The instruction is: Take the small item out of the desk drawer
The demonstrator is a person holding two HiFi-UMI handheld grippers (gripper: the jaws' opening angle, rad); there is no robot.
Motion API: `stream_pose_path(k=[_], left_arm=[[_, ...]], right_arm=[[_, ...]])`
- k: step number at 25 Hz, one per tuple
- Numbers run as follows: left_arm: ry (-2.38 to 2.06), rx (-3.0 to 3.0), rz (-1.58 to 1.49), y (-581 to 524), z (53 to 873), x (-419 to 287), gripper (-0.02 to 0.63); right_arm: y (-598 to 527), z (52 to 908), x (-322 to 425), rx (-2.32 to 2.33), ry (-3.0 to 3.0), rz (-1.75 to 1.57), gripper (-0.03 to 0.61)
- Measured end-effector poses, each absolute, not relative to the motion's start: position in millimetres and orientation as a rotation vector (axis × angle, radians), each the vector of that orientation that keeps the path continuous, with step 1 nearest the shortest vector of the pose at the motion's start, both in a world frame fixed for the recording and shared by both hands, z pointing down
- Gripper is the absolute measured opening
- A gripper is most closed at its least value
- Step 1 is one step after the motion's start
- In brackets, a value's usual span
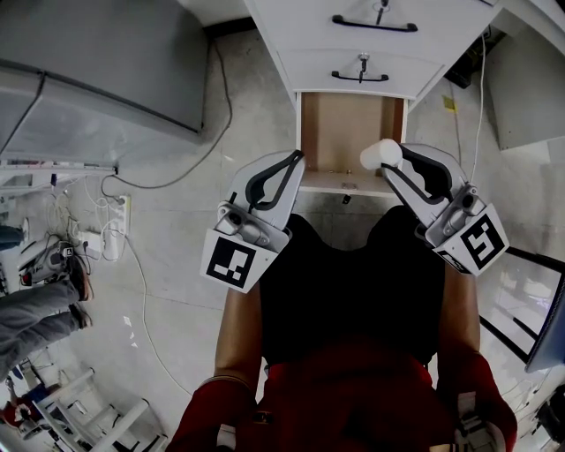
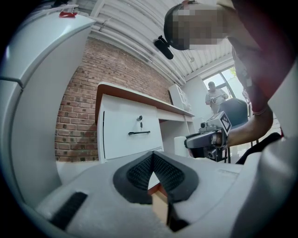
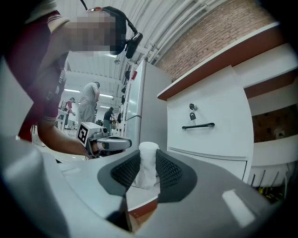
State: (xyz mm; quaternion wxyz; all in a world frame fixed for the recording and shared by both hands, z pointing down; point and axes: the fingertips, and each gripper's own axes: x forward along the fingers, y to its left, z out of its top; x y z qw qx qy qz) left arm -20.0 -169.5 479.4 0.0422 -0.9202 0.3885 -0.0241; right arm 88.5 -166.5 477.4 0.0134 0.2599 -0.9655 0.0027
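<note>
A small white cylinder [image 3: 148,163], matte with a rounded top, is pinched upright between the pads of the right gripper [image 1: 389,164]. In the head view it is seen over the open drawer's [image 1: 340,132] front right corner. The left gripper's [image 2: 152,156] jaws are pressed together, empty.

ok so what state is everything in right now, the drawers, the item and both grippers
bottom drawer: pulled open, visible part bare
middle drawer: shut, key in its lock
top drawer: shut, key in its lock
small white item: out of the drawer, upright between the right gripper's pads
right gripper: shut on the small white item
left gripper: shut, empty
</note>
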Motion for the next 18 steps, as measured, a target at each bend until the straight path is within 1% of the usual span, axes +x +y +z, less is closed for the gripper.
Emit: stream_pose_path(k=[18], left_arm=[[1.207,-2.814,-0.067,-171.7,479.6,-18.5,0.000]], right_arm=[[-170.3,478.8,102.0,0.819,-2.995,-0.010,0.120]])
